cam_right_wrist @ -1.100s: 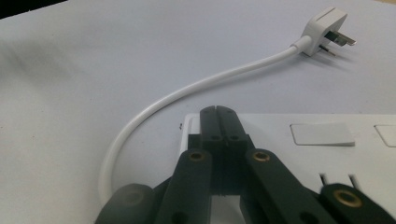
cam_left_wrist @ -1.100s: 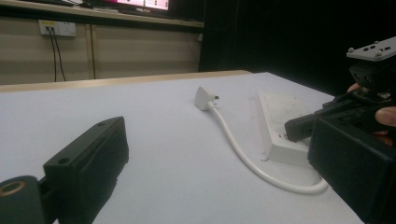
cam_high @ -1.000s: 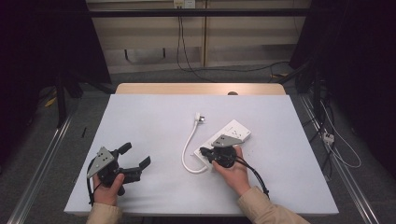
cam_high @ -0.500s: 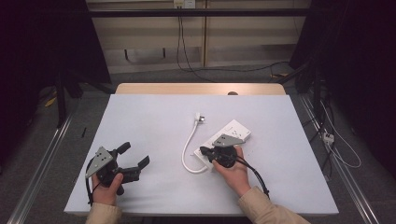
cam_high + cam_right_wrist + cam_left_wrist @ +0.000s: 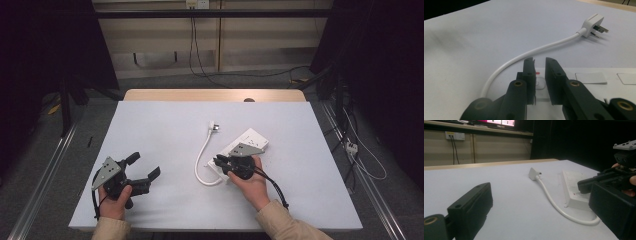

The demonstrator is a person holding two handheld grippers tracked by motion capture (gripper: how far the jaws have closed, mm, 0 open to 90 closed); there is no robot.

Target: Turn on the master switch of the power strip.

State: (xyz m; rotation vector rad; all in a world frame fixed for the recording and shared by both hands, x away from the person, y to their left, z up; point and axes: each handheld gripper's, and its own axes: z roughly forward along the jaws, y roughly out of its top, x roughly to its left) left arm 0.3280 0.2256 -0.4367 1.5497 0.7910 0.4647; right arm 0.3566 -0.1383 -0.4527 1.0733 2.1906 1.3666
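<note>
While hovering the right gripper (image 5: 220,161), jaws narrowed and empty, over the power strip (image 5: 584,82) switch (image 5: 540,83); likely pressing next, needing steady downward aim; left gripper (image 5: 141,169) resting wide.

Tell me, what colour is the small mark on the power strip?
Red, seen on the power strip between the jaws in the right gripper view.

Wall socket (image 5: 195,4) w/ cables (image 5: 192,45) behind table (image 5: 150,130); floor rails (image 5: 45,170).
</note>
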